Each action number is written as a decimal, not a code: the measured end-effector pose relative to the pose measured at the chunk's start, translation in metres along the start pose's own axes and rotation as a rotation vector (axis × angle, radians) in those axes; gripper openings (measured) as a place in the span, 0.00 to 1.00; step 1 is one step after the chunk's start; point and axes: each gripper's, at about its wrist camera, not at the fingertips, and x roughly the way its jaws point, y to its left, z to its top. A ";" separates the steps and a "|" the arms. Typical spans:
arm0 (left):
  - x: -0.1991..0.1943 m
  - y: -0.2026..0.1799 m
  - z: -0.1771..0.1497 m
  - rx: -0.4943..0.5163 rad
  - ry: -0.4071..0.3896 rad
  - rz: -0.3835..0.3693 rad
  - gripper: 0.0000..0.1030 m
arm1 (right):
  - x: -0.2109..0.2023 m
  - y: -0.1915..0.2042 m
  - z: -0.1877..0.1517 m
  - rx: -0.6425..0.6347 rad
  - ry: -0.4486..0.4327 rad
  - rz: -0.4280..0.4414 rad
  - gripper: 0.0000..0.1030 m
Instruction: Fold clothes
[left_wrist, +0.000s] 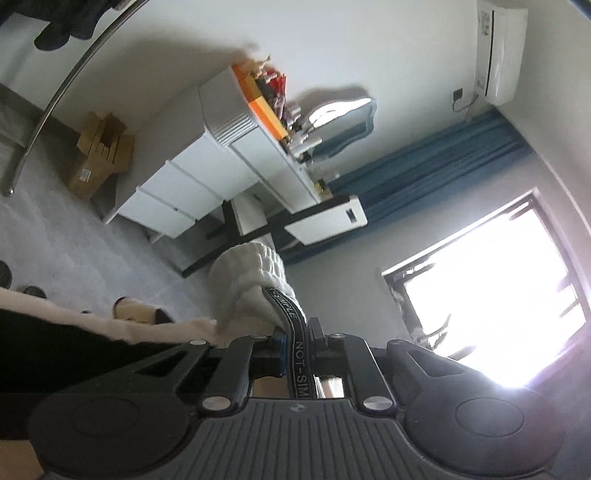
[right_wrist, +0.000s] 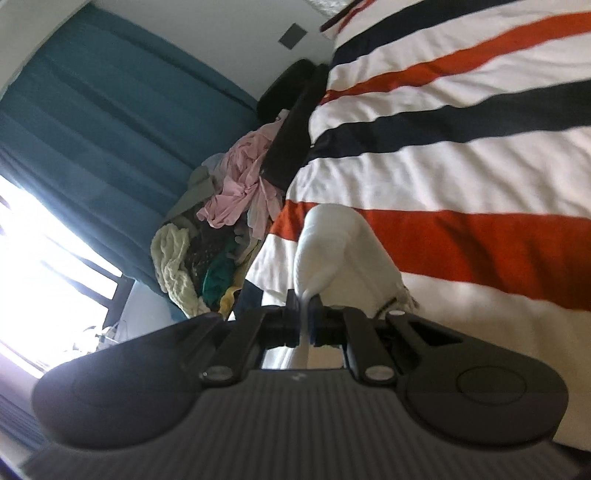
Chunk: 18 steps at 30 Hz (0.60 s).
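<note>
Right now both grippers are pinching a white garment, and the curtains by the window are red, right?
Not quite: the curtains are blue, as the right wrist view shows. The rest holds: the left gripper and right gripper are each shut on the white garment.

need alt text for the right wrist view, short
The right claw is shut on a white garment held over a bed cover with orange, navy and white stripes. A heap of mixed clothes lies beyond, before a teal curtain and a bright window.
</note>
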 end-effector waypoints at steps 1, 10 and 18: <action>0.011 -0.010 -0.004 0.002 -0.014 0.010 0.11 | 0.012 0.009 -0.001 -0.012 0.000 -0.007 0.07; 0.155 -0.088 -0.034 0.063 -0.060 0.087 0.11 | 0.131 0.083 -0.019 -0.132 -0.006 -0.085 0.07; 0.271 -0.121 -0.097 0.232 -0.144 0.090 0.12 | 0.249 0.096 -0.060 -0.213 0.018 -0.203 0.07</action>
